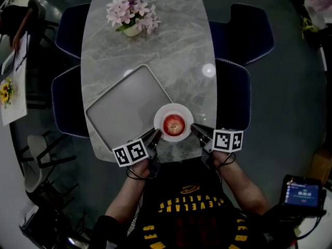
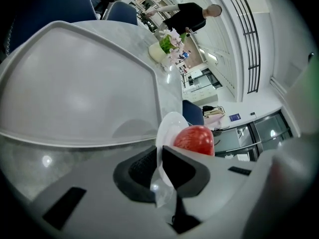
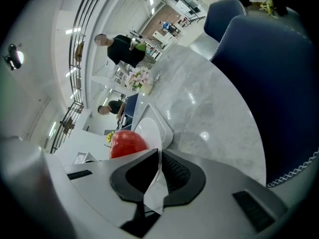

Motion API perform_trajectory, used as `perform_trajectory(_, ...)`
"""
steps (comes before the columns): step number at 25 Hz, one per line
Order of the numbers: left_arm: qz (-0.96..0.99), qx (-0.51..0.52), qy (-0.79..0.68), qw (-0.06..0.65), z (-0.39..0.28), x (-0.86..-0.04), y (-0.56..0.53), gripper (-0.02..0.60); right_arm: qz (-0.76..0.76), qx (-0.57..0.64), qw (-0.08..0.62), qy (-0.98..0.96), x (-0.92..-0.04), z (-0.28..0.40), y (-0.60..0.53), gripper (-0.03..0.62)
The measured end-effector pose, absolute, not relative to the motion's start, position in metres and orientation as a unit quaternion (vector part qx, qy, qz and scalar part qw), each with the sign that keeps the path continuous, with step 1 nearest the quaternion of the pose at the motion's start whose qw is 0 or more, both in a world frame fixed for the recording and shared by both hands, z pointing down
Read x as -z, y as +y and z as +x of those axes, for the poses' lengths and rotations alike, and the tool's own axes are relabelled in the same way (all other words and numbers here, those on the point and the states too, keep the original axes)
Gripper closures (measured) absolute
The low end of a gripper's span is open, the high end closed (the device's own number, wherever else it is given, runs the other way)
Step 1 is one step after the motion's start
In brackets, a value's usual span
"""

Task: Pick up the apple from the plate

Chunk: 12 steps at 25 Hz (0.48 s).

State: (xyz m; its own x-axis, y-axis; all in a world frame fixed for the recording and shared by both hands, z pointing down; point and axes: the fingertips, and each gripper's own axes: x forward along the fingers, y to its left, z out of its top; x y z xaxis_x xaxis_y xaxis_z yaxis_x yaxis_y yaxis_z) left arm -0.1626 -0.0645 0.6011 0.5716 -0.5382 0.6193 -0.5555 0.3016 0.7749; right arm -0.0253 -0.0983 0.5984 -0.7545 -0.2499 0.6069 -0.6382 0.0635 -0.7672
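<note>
A red apple [image 1: 174, 124] lies on a small white plate [image 1: 162, 114] at the near edge of the marble table, beside a grey tray [image 1: 124, 105]. My left gripper [image 1: 155, 134] is shut on the plate's left rim and my right gripper [image 1: 195, 129] is shut on its right rim. In the left gripper view the white rim [image 2: 168, 129] runs between the dark pads of that gripper [image 2: 159, 166], with the apple [image 2: 194, 138] just beyond. The right gripper view shows the same for the other gripper [image 3: 158, 171]: the plate [image 3: 148, 129] is pinched, the apple [image 3: 127, 142] behind it. Neither gripper touches the apple.
A pot of pink flowers [image 1: 133, 13] stands at the table's far end. Dark blue chairs [image 1: 236, 87] flank the table on both sides. A bystander in black [image 2: 192, 15] stands in the background. A tablet [image 1: 301, 191] sits to my lower right.
</note>
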Motion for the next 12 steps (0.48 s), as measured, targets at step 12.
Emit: perform_trajectory(12, 0.611, -0.029, -0.436, 0.66, -0.086, -0.602, -0.057, 0.543, 0.342, -0.614, 0.134, -0.699, -0.6, 0.054, -0.078, 0.562)
